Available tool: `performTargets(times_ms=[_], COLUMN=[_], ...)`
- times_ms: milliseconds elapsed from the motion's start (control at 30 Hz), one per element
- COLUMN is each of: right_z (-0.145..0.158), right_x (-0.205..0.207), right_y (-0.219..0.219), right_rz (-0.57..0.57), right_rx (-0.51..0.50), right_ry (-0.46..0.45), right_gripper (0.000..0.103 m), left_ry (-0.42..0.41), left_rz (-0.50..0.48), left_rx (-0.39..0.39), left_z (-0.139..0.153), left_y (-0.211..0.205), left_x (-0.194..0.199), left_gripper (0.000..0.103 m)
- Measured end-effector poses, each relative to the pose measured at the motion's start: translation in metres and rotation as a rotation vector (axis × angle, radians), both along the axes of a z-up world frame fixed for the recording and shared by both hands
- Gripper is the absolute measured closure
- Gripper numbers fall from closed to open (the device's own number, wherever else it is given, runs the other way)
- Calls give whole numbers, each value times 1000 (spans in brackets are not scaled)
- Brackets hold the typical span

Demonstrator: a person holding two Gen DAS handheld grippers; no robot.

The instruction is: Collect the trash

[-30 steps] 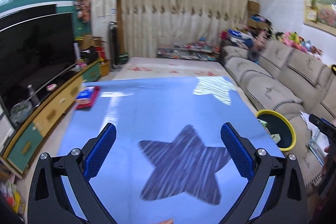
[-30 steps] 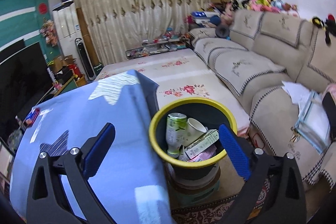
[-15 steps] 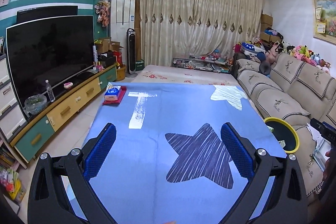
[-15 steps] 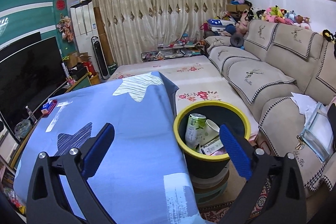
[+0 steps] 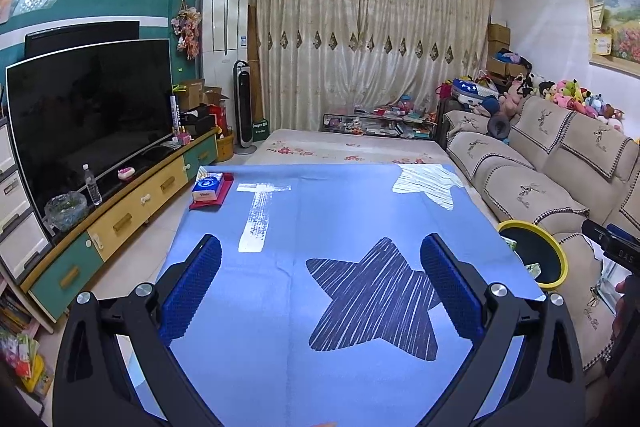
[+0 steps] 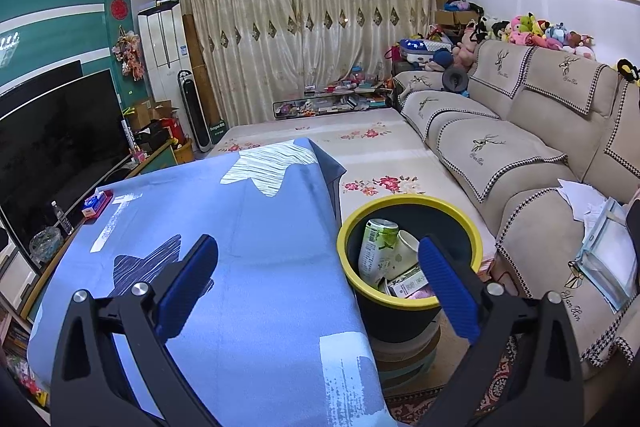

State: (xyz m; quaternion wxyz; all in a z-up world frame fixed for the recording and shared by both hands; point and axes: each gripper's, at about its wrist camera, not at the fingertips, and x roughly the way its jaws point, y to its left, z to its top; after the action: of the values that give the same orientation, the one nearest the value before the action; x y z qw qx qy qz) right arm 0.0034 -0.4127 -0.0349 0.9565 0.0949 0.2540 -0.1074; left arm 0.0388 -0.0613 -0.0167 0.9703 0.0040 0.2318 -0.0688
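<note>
Both tongs gape wide and hold nothing. The left tongs (image 5: 320, 281) hang over the blue star-patterned worktop (image 5: 340, 211). The right tongs (image 6: 318, 279) sit above the worktop's right edge, their right finger (image 6: 446, 291) over the yellow-rimmed bin (image 6: 404, 207), which holds a green can (image 6: 376, 247), a paper cup (image 6: 404, 247) and cartons (image 6: 408, 283).

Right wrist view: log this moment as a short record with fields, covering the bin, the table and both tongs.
bin: yellow-rimmed bin, on the floor between the table and the sofa
bin contents: green can, paper cup, small carton
table: blue star cloth; tissue pack on a red tray at the far corner
left tongs: open, empty, over the cloth
right tongs: open, empty, beside the bin
</note>
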Motion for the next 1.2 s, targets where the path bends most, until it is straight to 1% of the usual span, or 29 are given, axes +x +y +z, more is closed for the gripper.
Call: performTargets(times_ms=[267, 1200], right_z=[0, -4], right_x=[0, 2], right_y=[0, 2], right_rz=[1, 9], right_rx=[0, 0], right_ry=[-1, 7], right_gripper=[7, 7], left_ry=[-5, 22], left_rz=[0, -20], left_rx=[13, 19], left_z=[-1, -12], left_y=[-4, -9], left_x=[-2, 8], left_gripper=[5, 5])
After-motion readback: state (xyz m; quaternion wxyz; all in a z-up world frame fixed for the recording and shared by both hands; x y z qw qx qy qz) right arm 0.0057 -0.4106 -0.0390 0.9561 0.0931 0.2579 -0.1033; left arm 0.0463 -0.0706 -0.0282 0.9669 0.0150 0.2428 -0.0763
